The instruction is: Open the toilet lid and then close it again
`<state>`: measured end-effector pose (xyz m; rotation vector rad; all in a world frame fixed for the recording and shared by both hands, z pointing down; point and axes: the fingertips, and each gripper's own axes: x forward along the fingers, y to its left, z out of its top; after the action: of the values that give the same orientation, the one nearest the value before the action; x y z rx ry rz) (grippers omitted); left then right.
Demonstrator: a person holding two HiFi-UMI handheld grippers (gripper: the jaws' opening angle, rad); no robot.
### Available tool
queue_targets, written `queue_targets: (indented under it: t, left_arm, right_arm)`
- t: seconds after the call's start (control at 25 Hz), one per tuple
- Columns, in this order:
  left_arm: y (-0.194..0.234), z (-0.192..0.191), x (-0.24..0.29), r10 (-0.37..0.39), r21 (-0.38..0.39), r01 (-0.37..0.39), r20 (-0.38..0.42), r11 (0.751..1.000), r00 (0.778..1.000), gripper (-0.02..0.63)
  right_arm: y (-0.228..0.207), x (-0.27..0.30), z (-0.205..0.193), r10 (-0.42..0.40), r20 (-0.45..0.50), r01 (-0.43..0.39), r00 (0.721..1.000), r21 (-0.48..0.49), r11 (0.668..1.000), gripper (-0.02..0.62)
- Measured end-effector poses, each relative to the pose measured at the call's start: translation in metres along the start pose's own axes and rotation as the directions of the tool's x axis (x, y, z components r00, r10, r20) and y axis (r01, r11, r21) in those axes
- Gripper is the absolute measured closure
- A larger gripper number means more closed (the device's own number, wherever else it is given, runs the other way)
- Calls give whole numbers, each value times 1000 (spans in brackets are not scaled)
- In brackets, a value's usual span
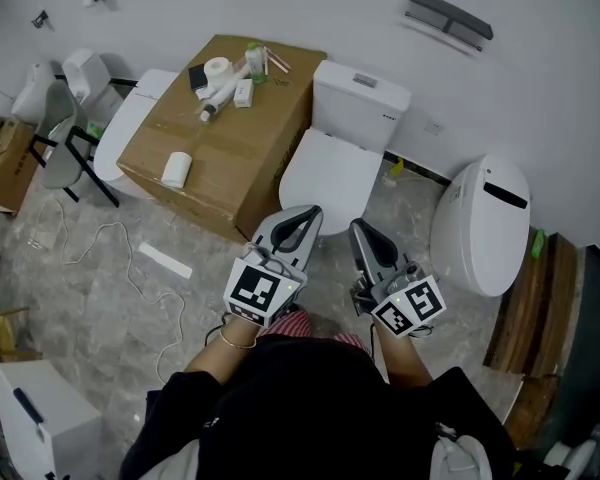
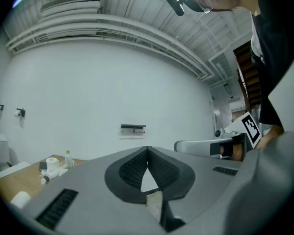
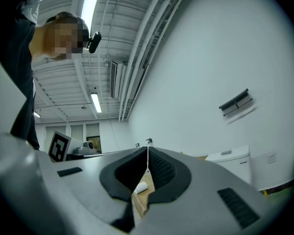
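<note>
Toilet lid [image 1: 330, 176] lies shut, just beyond both tools. Left tool [image 1: 302, 213] and right tool [image 1: 360, 228] are pinched together, holding nothing. Lifting looks not yet begun; next, a tip must hook under its front edge.

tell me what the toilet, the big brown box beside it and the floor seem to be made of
Toilet: probably glazed ceramic, the lid perhaps plastic; smooth, uniform white with soft rounded edges.
Box: cardboard, matte brown, with crisp folded edges and flat panels.
Floor: looks like polished stone or marble-pattern tile; mottled grey with pale veining.
</note>
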<state>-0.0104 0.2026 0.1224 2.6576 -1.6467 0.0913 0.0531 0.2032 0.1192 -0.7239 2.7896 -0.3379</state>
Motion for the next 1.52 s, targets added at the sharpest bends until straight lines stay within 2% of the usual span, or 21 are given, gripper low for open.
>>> queue_targets:
  t: [0.24,0.44,0.8,0.96,1.32,1.52]
  left_arm:
    - [8,-2,-7,-17,9,17,2,1000,1000,603]
    - [23,-2,-13,-3,2,3,0,1000,1000,603]
    - [17,-3,-1,-38,1,38,9,999,999,603]
    - [22,-3,2,-29,3,29,8,1000,1000,603]
    - [36,2,16,-13,-3,13,-1,1000,1000,603]
    - [34,1,34,-22,-4,22,0,1000,1000,603]
  right_arm:
    - [2,9,-1,-19,13,19,1000,-5,1000,575]
    - [6,18,6,-26,25,27,999,-26,999,575]
    - [-1,11,10,-55,31,55,998,-28,998,575]
    - [-5,10,7,-59,28,60,998,-22,998,575]
    - [-24,25,22,-49,32,50,998,-27,998,575]
    - [-45,24,26,-69,38,70,997,-32,997,575]
